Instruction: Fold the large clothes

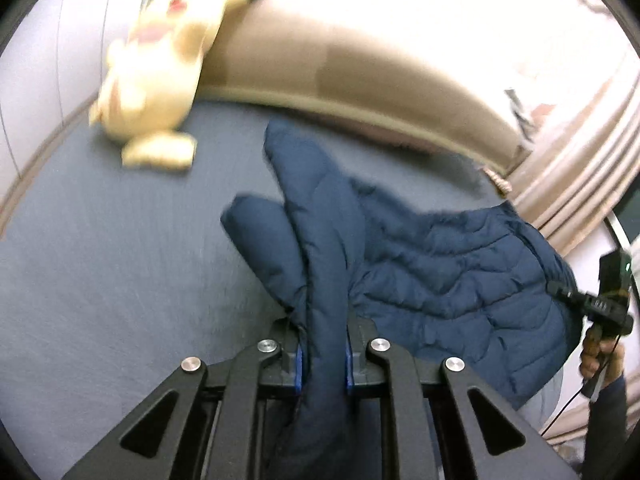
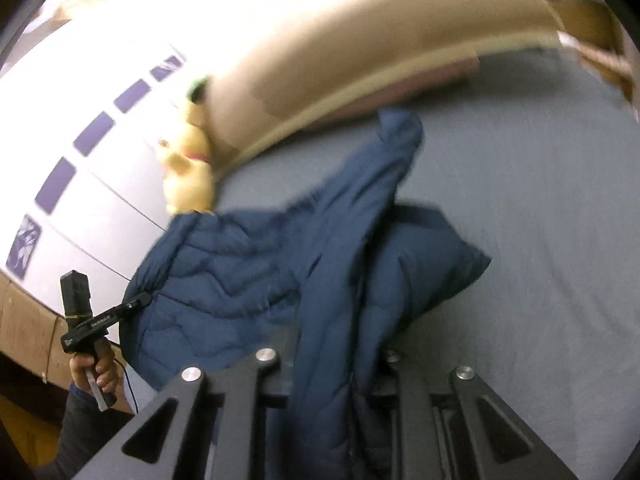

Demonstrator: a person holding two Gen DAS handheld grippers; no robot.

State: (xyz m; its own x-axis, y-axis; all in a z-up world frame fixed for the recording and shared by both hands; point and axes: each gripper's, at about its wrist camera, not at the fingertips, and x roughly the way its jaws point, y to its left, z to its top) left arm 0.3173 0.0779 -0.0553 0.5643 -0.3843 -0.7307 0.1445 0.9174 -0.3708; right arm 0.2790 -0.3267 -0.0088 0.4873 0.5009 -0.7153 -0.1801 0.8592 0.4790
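One navy quilted puffer jacket lies partly on the grey-blue bed sheet, its stitched body spread toward the bed's edge and two padded lobes of fabric rising from it in the left wrist view, one long and one shorter beside it. The left gripper is clamped on the long lobe: its two blue-padded fingers press against either side of the cloth, which runs back between them toward the camera. In the right wrist view the same jacket hangs up and across the right gripper, a thick fold passing between its two black fingers and covering their tips; the cloth fills the gap, so this gripper too is closed on the jacket. Each camera also catches the other tool: the right gripper sits at the jacket's far hem in the left view, held by one bare hand, and the left hand holds its handle in the right view. Beyond the jacket, one yellow plush toy rests against one tan padded headboard. One striped beige curtain hangs past the bed's corner. The wall behind the toy carries a row of five purple tiles.
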